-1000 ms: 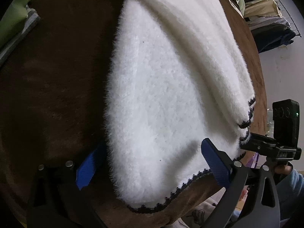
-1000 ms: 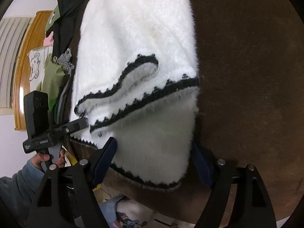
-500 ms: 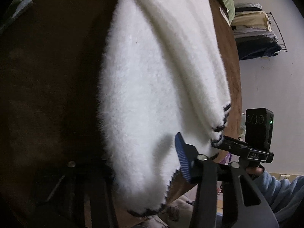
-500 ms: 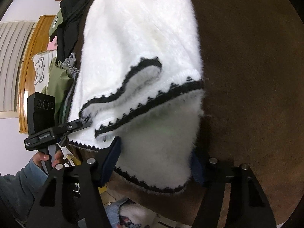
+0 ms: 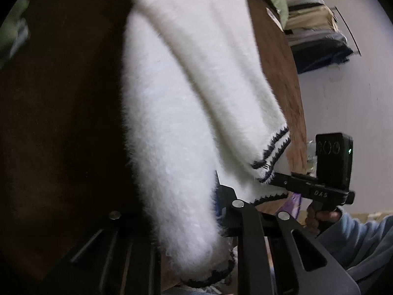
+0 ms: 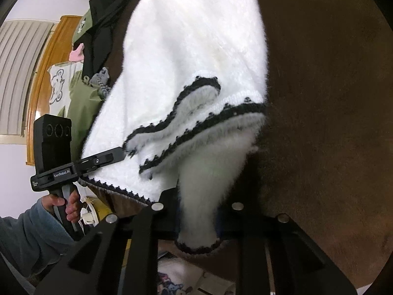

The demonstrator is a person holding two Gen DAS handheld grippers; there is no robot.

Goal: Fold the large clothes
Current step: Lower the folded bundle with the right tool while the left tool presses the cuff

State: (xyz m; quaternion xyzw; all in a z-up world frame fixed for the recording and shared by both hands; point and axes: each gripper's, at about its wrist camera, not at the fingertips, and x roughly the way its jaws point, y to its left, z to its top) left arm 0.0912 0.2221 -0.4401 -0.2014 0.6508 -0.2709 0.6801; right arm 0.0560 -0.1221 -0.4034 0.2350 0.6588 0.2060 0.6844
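White fluffy sweater (image 5: 186,103) lies on the brown worktop (image 5: 61,113), running from top centre of frame down to the bottom edge in both wrist views; black-trimmed hem (image 6: 196,120) hangs over the near worktop edge. Left tongs (image 5: 181,223) pinching the hem corner, fabric bunched between the fingers. Right tongs (image 6: 199,211) pinching the other hem corner, same way. Looks soft, limp and light with thick pile, so probably compresses in the grip and may slide. The trimmed hem seems the firmest hold; keep both corners level or it sags in the middle. Other clothes pile (image 6: 91,49) upper left, right view.
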